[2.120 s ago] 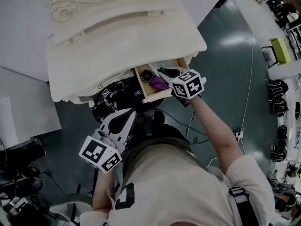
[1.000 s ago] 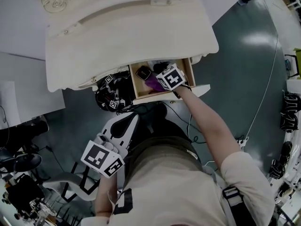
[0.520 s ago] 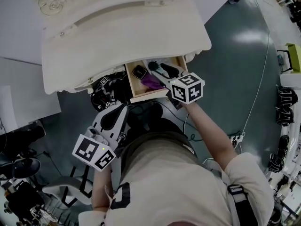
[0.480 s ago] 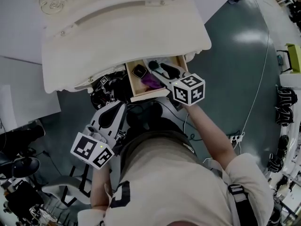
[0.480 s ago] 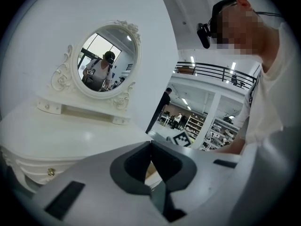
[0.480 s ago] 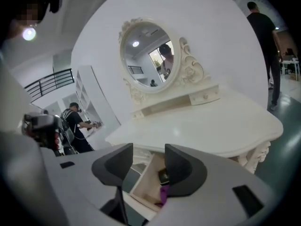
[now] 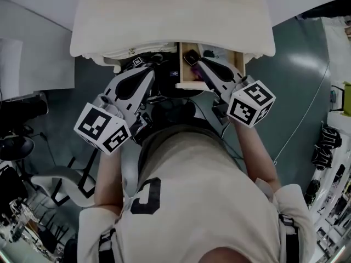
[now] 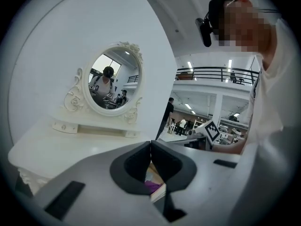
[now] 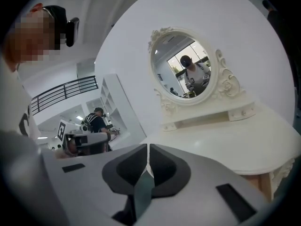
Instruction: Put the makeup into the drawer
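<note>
The cream dressing table [image 7: 164,21] stands at the top of the head view, its wooden drawer [image 7: 237,64] pulled open below the top's right part. A small black compact [image 7: 190,57] lies in the drawer. A purple item [image 8: 151,186] shows in the drawer in the left gripper view. My right gripper [image 7: 200,63] hovers over the drawer; its jaws have just been closing and now meet with nothing between them [image 9: 147,147]. My left gripper [image 7: 151,70] is raised beside it, left of the drawer, jaws also shut and holding nothing [image 8: 150,143].
An oval mirror [image 9: 186,74] in a carved frame stands at the back of the table top. Black cables and gear [image 7: 162,92] hang under the table left of the drawer. A white panel [image 7: 33,53] and dark stands [image 7: 16,147] are on the left.
My right gripper has lifted up out of the drawer and its jaws have closed. The left gripper has risen forward to the table's front edge. The purple item stays in the drawer.
</note>
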`<state>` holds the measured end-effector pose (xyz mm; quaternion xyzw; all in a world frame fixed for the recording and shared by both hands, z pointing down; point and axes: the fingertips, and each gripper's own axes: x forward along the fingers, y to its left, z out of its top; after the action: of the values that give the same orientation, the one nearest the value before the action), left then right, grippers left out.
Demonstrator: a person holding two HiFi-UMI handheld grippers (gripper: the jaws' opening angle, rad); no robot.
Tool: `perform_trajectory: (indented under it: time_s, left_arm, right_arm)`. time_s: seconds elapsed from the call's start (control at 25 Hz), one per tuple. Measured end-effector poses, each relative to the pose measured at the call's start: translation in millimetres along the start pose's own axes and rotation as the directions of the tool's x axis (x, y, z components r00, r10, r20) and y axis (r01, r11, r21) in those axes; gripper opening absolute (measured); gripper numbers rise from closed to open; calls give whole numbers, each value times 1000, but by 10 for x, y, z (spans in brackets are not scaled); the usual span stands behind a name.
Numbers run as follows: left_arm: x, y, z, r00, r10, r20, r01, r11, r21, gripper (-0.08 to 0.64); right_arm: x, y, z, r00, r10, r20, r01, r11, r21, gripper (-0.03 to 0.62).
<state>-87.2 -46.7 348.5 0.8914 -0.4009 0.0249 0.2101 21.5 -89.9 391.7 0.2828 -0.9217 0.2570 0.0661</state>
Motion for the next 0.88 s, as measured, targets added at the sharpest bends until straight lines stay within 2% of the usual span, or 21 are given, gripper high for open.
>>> perform_trajectory:
  time_s: [0.2,0.32,0.48,0.68,0.88]
  left_arm:
    - [-254,78,-55,1000,-13,7,13,1000,-17,58]
    - [-307,22,-72,999,-54,8,54,998,-24,58]
    - [-344,-113,-68,995,-101,2,101,995,-25,58]
    - [-361,-254,-60,982,-189,-31,189,982,0,58]
    - [-363,-333,-94,965,-257,-56,258,966,1,58]
  right_arm:
    - [264,355,-30,998,45,-39,-47,997,-53,29]
    - [356,563,-49,996,61,-58,-66,993,-95,28]
    - [352,835,-69,994,95,-58,-100,990,-99,28]
    - [163,954,-83,999,39,-16,-40,996,-82,28]
    - [34,1050,-221,999,2,-39,-6,995,-102,28]
